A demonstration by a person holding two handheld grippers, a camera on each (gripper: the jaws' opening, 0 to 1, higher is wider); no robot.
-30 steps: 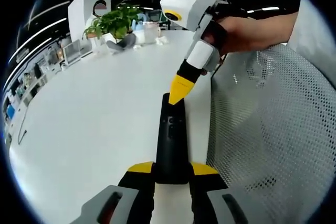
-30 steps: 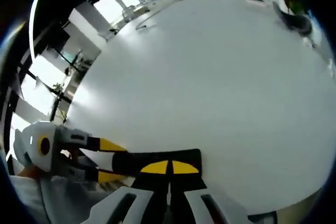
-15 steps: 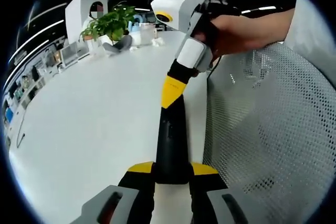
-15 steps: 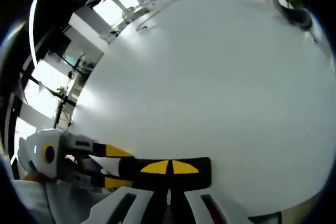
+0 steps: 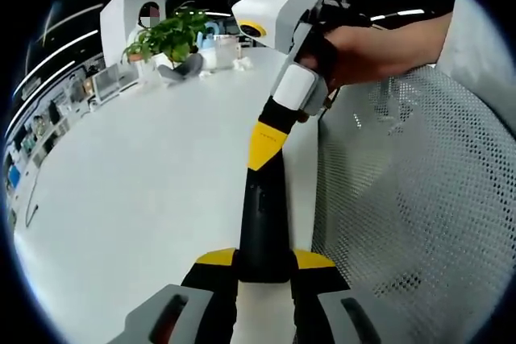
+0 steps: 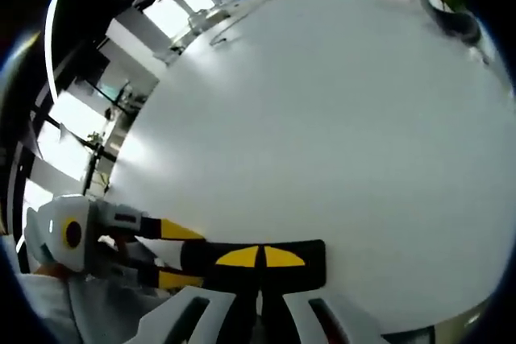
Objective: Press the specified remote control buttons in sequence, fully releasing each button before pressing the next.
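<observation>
Between left hand-held gripper (image 5: pixel 263 262) jaws, remote (image 5: pixel 263 223)

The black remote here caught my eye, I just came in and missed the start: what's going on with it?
A person works with a hand-held gripper in each hand over a large white table. The left hand-held gripper is clamped on the near end of a slim black remote control, holding it out lengthwise. The right hand-held gripper, jaws together, has its yellow tips down on the remote's far end, apparently pressing a button there. A leafy green potted plant stands at the table's far edge.
</observation>
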